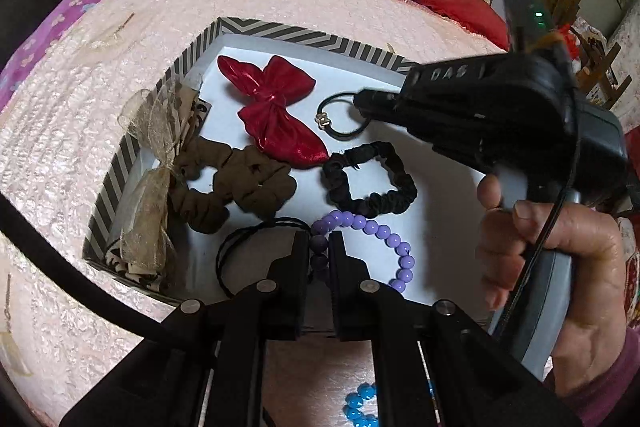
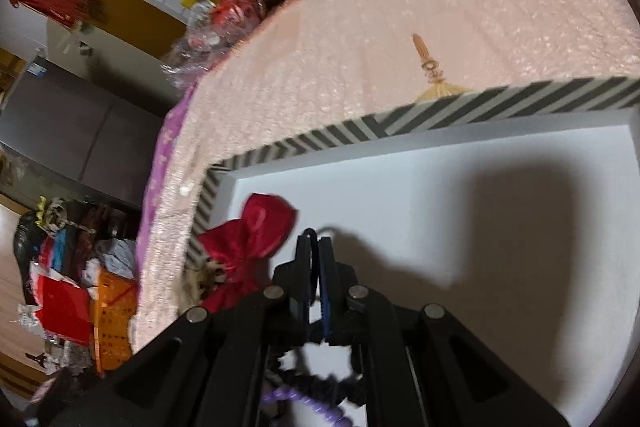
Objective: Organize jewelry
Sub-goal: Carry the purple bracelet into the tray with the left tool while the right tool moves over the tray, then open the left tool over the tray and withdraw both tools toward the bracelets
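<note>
left tongs (image 1: pixel 319 243) are pinching the purple bead bracelet (image 1: pixel 384 235) inside the striped box (image 1: pixel 280 31), right tongs (image 2: pixel 316 247) are gripping a thin black hair tie (image 1: pixel 344 117), and blue beads (image 1: pixel 360 405) are waiting outside.

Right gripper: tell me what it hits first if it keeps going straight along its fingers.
Probably the bare white floor of the striped box. The right gripper, shut on a thin black hair tie, points there; the red bow lies to its left. Depth is unclear.

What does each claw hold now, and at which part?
The left claw pinches the purple bead bracelet at its left end. The right claw grips the thin black hair tie at its rim.
</note>
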The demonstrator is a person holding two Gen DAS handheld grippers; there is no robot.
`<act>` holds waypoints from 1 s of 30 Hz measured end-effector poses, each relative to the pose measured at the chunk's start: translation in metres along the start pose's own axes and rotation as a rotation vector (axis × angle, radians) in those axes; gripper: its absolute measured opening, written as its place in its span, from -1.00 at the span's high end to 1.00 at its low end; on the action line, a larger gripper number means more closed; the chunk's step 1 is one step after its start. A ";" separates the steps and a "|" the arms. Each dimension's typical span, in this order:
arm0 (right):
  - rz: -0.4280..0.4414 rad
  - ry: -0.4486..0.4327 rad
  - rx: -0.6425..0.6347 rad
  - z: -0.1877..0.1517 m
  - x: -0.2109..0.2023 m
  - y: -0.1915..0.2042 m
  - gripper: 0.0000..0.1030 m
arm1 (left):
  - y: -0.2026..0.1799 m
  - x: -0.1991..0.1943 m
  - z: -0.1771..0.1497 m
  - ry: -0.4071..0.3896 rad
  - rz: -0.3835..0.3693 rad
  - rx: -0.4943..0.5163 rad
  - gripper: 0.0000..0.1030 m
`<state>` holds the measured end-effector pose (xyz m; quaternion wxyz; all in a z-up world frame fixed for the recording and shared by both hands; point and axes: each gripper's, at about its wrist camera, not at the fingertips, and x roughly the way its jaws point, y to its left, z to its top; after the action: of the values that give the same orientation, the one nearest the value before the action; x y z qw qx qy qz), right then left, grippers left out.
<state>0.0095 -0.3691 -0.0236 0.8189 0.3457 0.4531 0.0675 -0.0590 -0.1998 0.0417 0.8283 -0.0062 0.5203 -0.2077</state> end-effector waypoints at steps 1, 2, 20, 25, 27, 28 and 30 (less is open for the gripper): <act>-0.013 0.006 -0.006 -0.001 0.000 0.000 0.86 | -0.001 0.001 0.000 -0.004 0.014 0.008 1.00; -0.016 0.005 -0.012 -0.002 -0.001 -0.001 0.83 | -0.001 0.001 0.000 -0.009 0.028 0.015 1.00; -0.194 -0.129 -0.222 -0.060 -0.122 0.013 -0.05 | -0.010 -0.024 -0.016 -0.081 0.145 0.064 0.58; -0.199 -0.168 -0.213 -0.095 -0.161 0.003 -0.10 | -0.010 -0.042 -0.032 -0.111 0.184 0.077 0.58; -0.213 -0.178 -0.209 -0.110 -0.170 0.000 -0.10 | -0.011 -0.048 -0.038 -0.120 0.185 0.079 0.58; -0.219 -0.177 -0.212 -0.119 -0.174 -0.002 -0.10 | -0.012 -0.052 -0.043 -0.127 0.192 0.081 0.58; -0.230 -0.181 -0.225 -0.134 -0.179 -0.003 -0.11 | -0.015 -0.057 -0.049 -0.138 0.198 0.088 0.58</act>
<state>-0.2010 -0.3795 0.0523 0.8921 0.2026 0.4038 -0.0075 -0.1280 -0.1838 0.0711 0.8781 0.0671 0.4505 -0.1467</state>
